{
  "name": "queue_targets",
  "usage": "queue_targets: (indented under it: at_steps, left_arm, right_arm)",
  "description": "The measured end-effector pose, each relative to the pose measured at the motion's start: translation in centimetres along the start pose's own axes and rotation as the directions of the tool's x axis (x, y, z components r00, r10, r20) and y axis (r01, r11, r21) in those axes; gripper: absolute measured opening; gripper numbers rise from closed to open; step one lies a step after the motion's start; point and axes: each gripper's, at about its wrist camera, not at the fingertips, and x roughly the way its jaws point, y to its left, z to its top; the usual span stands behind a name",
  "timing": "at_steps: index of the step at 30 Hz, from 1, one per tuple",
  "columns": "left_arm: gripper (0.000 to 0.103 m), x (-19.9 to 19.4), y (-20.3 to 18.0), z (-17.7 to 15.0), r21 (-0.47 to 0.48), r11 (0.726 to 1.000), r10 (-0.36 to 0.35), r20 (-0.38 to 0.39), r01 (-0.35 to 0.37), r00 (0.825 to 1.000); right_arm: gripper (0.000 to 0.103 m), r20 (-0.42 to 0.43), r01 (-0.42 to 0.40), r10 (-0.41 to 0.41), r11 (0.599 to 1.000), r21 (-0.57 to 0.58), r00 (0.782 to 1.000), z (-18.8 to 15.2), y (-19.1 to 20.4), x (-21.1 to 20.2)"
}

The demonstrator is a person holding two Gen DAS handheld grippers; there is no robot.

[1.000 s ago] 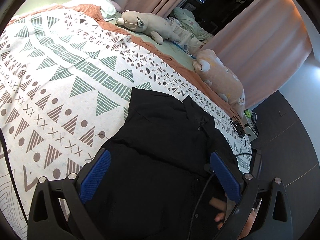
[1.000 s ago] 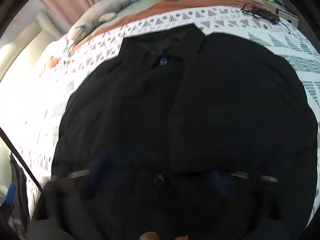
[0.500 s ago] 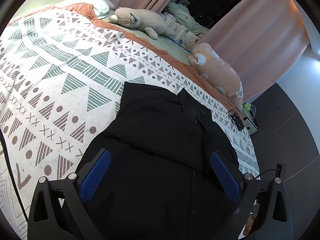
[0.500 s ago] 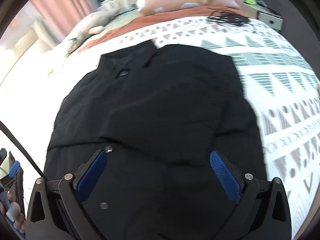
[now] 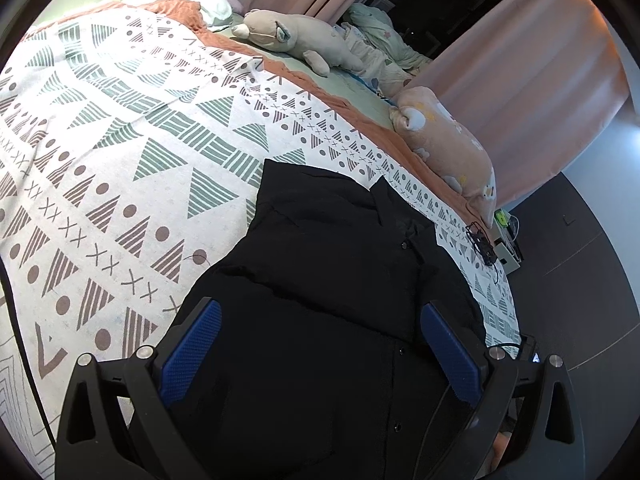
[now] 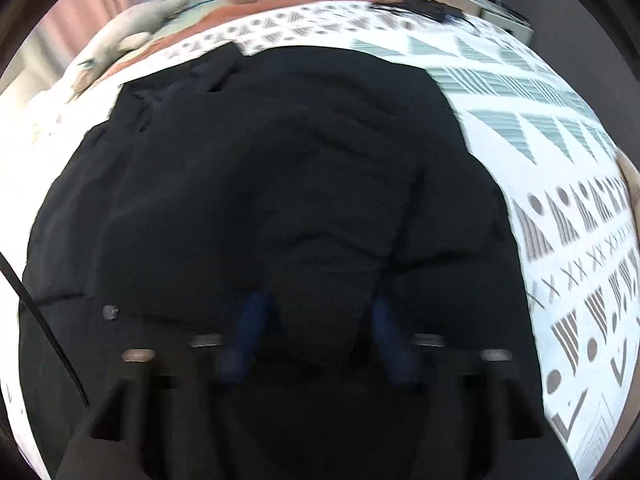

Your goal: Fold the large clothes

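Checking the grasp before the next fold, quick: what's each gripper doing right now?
Left gripper: open, empty, above the black shirt.
Right gripper: jaws just closing, a bunch of shirt fabric between them.

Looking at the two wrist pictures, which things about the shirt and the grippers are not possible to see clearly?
- Right wrist view: motion blur smears the right gripper; whether its pads already press the black shirt bunched between them is unclear.
- Left wrist view: the open left gripper and the bottom edge cut off the shirt's hem.
- Cable bundle at the bed's edge: too small to identify.
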Motion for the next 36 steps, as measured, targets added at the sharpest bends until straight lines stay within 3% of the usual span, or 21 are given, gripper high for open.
queue_targets:
  at_steps: [2,3,14,24,27,28,30,31,32,36]
  left_arm:
    - [0.102,-0.1,0.1,0.0,-0.002,1.000,-0.003,0.001,0.003,1.000]
    - [0.102,-0.2,0.1,0.0,-0.001,1.000,-0.002,0.005,0.002,1.000]
    - [0.102,-3.0,1.5,1.0,-0.016,1.000,-0.006,0.050,0.007,0.999]
    - [0.102,-5.7,6.2,2.5,-0.054,0.995,0.089,0.095,-0.084,0.992]
    - [0.102,-6.0,7.6,2.8,-0.080,0.990,0.122,0.096,-0.115,0.988]
    - [0.102,-5.9,7.9,2.8,-0.090,0.989,0.123,0.092,-0.115,0.988]
    - [0.102,-5.8,7.9,2.8,-0.094,0.989,0.122,0.087,-0.114,0.989]
    - [0.102,-5.9,7.7,2.9,-0.086,0.990,0.122,0.085,-0.115,0.989]
    - [0.102,-6.0,7.5,2.8,-0.078,0.990,0.121,0.085,-0.115,0.989]
    - [0.102,-6.7,5.7,2.6,-0.028,0.993,0.117,0.090,-0.115,0.989]
  right_arm:
    - [0.025,0.026,-0.018,0.018,1.000,-0.003,1.000,0.1,0.3,-0.8]
    - [0.024,0.045,-0.032,0.032,0.999,-0.007,0.998,0.3,0.5,-1.7]
    - [0.022,0.199,-0.121,0.142,0.986,-0.114,0.970,-0.4,6.4,-10.8]
    - [0.022,0.207,-0.196,0.239,0.958,-0.209,0.949,-1.6,12.7,-11.1]
    - [0.026,0.163,-0.267,0.308,0.936,-0.231,0.937,-1.4,14.8,-9.7]
    - [0.026,0.130,-0.330,0.364,0.916,-0.229,0.922,-1.6,15.4,-9.2]
    - [0.045,0.112,-0.344,0.376,0.910,-0.233,0.920,-1.7,15.9,-8.3]
    - [0.078,0.117,-0.338,0.374,0.908,-0.248,0.920,-2.0,16.1,-8.3]
    - [0.090,0.122,-0.344,0.383,0.903,-0.258,0.916,-2.2,16.0,-8.3]
    - [0.090,0.127,-0.348,0.389,0.901,-0.260,0.913,-3.0,14.9,-9.2]
